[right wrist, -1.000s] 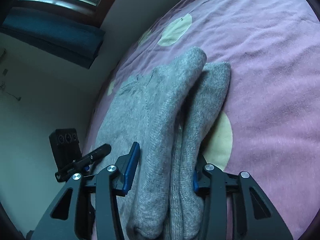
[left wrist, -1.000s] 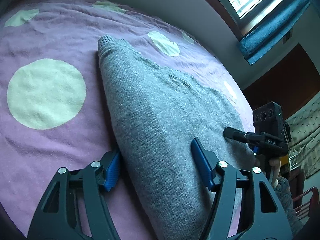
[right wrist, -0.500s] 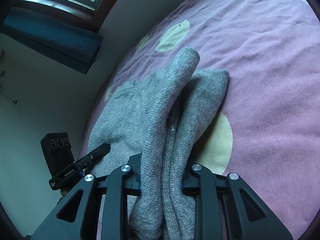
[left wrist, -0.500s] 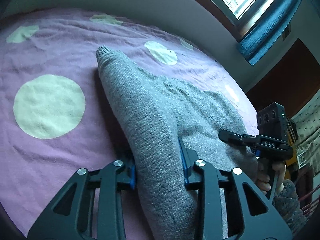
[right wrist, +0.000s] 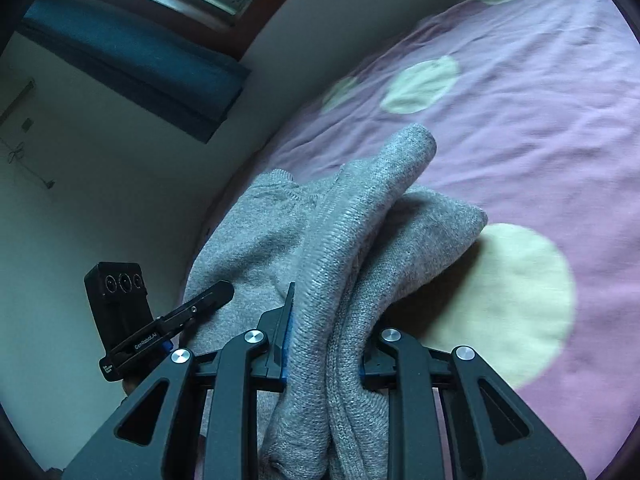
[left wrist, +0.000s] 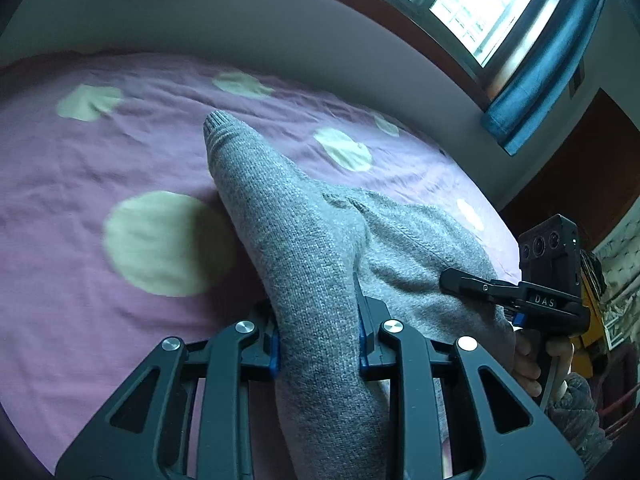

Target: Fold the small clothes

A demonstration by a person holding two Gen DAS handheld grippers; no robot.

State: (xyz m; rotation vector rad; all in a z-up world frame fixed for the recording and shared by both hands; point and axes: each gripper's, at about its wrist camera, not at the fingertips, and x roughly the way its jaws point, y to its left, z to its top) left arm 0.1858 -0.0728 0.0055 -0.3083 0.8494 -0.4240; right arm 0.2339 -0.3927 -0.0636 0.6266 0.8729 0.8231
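Both hand-held grippers, left [left wrist: 318,332] and right [right wrist: 326,344], clamp gray sweater [left wrist: 404,240] folds.

Coarse grey knit sweater [left wrist: 304,264], matt.

left claw [left wrist: 318,336]: black, blue pads, silver screws | right claw [right wrist: 324,350]: same | grey knit cuff [left wrist: 576,408]

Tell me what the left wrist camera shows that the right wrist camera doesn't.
Only the left wrist view: the ribbed cuff of the sleeve the left gripper clamps, and the hand that holds the other tool.

Only the right wrist view: two layers of knit bunched in the right gripper, ending in a second folded end.

Both: the grey sweater, the purple bedspread with pale dots, the blue curtain and the window.
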